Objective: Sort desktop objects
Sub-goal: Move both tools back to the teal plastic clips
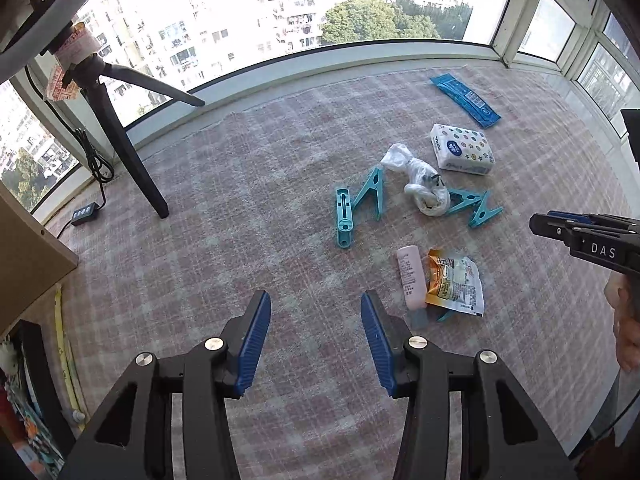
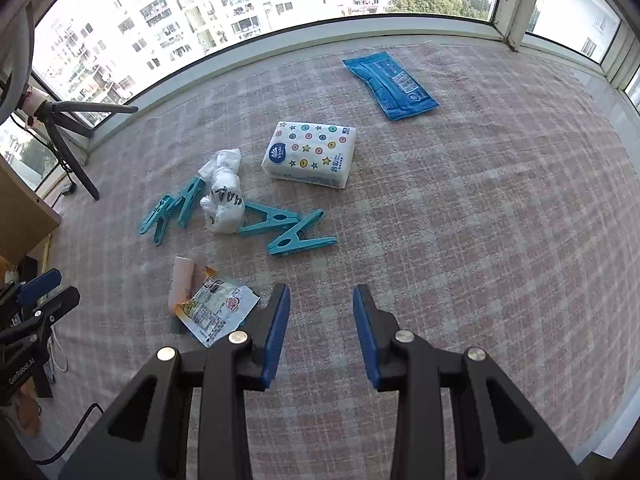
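On the checked tablecloth (image 1: 248, 216) (image 2: 480, 216) lie several teal clothes pegs (image 1: 362, 204) (image 2: 288, 228), a crumpled white plastic bag (image 1: 424, 186) (image 2: 222, 196), a white tissue pack with coloured dots (image 1: 462, 149) (image 2: 310, 154), a blue wipes pack (image 1: 466, 98) (image 2: 390, 84), a pink tube (image 1: 410, 278) (image 2: 181, 284) and an orange-and-white snack packet (image 1: 454, 282) (image 2: 218, 308). My left gripper (image 1: 316, 340) hovers open and empty, short of the pile. My right gripper (image 2: 322, 332) is open and empty just right of the packet; it also shows at the right edge of the left wrist view (image 1: 580, 236).
A black tripod (image 1: 120, 128) (image 2: 68, 148) stands at the back left by the window sill (image 1: 360, 56). A power strip (image 1: 84, 214) lies near it. A brown board (image 1: 28, 248) borders the left side. Bare cloth spreads to the right of the objects.
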A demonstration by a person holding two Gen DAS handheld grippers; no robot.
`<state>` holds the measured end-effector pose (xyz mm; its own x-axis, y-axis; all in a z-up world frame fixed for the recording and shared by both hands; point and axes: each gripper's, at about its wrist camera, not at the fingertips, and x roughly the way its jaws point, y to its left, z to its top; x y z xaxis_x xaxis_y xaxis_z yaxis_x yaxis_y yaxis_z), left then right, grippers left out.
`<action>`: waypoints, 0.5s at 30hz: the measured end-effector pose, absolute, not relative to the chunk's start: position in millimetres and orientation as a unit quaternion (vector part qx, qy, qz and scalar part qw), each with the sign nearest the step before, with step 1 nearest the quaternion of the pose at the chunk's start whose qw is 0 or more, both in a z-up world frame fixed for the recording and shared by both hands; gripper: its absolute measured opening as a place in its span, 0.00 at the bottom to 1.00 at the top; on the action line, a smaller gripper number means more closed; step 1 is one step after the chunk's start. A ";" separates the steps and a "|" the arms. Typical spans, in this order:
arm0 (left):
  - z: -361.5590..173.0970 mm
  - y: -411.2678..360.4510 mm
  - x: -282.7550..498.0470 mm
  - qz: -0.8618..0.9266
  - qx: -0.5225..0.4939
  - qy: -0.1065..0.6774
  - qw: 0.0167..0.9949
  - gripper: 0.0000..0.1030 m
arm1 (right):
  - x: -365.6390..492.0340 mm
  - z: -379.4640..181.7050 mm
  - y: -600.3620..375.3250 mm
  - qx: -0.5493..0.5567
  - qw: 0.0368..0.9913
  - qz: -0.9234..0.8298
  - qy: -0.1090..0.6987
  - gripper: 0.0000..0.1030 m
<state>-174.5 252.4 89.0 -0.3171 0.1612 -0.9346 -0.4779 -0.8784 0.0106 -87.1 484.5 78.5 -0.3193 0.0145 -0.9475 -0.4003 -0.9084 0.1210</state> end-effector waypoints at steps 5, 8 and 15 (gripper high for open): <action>68.1 267.9 -197.3 0.788 -0.560 0.149 0.206 0.43 | -114.4 49.1 491.2 -0.591 0.137 0.770 0.197 0.33; 59.4 272.8 -205.8 0.784 -0.565 0.149 0.210 0.43 | -123.3 37.3 491.8 -0.597 0.148 0.760 0.211 0.34; 53.1 277.7 -215.3 0.783 -0.564 0.143 0.219 0.43 | -128.7 34.1 473.6 -0.592 0.182 0.764 0.183 0.35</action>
